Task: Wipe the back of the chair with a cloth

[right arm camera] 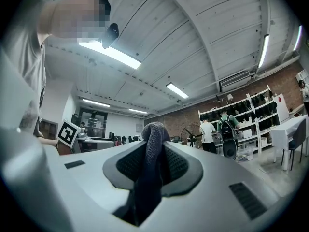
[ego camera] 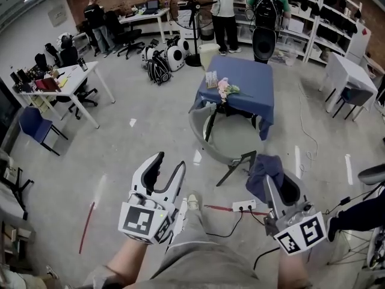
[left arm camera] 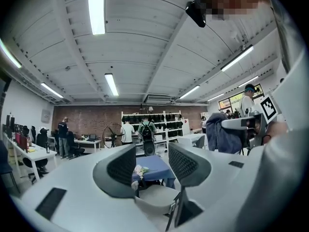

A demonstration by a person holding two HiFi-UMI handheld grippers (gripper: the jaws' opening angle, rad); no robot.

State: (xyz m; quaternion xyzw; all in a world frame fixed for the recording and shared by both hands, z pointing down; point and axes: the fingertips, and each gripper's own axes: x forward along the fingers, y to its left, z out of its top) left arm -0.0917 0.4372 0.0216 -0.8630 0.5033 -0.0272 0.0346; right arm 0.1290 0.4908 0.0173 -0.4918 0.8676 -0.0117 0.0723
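Right gripper (ego camera: 278, 183) pinches a dark blue cloth (ego camera: 263, 167); left gripper (ego camera: 169, 161) is spread, empty. Grey chair (ego camera: 225, 140) stands ahead. The narrowly pinched cloth could slip out when dragged across the backrest.

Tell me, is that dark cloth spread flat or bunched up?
Bunched up: the right gripper squeezes the cloth between its jaws, and it bulges above them in a rumpled lump.

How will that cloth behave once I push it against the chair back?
Probably floppy: the cloth droops in folds from the right claw. Likely light; a narrow pinch holds it. It may bunch rather than spread flat.
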